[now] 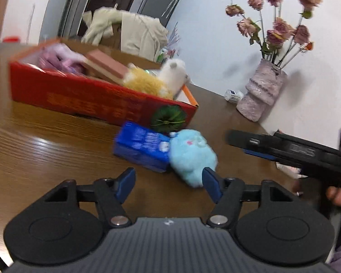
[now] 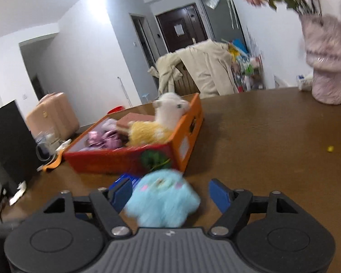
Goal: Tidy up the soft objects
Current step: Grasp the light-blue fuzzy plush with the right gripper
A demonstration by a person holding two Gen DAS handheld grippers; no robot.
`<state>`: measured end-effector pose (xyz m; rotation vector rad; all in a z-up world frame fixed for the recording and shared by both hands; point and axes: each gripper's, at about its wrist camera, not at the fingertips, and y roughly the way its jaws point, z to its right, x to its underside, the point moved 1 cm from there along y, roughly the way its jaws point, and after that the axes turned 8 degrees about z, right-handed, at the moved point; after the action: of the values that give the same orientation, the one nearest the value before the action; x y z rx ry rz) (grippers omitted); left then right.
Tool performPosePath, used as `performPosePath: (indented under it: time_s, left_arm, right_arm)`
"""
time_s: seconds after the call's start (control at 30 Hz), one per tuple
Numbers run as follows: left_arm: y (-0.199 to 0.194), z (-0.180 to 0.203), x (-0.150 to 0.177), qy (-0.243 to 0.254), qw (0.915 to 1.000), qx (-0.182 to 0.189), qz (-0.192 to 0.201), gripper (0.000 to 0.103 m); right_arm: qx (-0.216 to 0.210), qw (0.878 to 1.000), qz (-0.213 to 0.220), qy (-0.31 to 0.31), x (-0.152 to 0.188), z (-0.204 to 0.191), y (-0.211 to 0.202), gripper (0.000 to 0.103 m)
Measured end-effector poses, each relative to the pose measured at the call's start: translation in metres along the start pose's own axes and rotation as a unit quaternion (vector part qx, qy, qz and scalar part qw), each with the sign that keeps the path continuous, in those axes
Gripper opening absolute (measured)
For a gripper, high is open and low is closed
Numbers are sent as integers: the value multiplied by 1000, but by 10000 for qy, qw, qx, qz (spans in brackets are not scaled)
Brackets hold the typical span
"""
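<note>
Right gripper is spread wide, and the blue plush sits right in the gap between its blue pads, resting on the brown surface — nothing pinched yet, and I can't tell whether the left pad is touching the fur. The left gripper is spread as well, holding nothing, hovering just on the near side of the blue plush with its right fingertip in front of the fluff. The step in hand looks like the pickup of this toy, so the thing to do well is centre the body between the pads, go low enough to catch stuffing and not just fur, then close gently; it will squash and could slip out sideways. Watch the blue packet lying against the blue plush on the side away from the vase: a sloppy close could drag it along. Just beyond the blue plush stands the red box, already holding a white-and-yellow alpaca toy and some purple soft things; there looks to be room there. Far beyond the blue plush, a pink vase of dried roses stands by the wall, well clear.
</note>
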<state>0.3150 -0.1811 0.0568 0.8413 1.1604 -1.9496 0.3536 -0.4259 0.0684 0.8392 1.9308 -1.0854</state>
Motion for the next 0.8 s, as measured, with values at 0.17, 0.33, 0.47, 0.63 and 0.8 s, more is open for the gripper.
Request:
performPosePath:
  time_s: [0.17, 0.33, 0.47, 0.63, 0.8]
  left_arm:
    - [42, 1, 11, -424, 9989, 129, -152, 45]
    - [48, -3, 14, -496, 9972, 508, -222, 28]
    - [50, -6, 13, -622, 9962, 550, -278, 27]
    - [51, -9, 12, -777, 9948, 586, -303, 26]
    - [36, -2, 11, -549, 9965, 625, -107, 24]
  right_arm:
    - [-481, 9937, -242, 979, 11, 40, 57, 48]
    - [-687, 9817, -426, 1722, 22, 58, 54, 24]
    - [-761, 9800, -465, 1779, 24, 58, 54, 24]
    - [-964, 9777, -548, 1783, 24, 65, 53, 24]
    - [-827, 9843, -583, 1448, 19, 52, 42, 21]
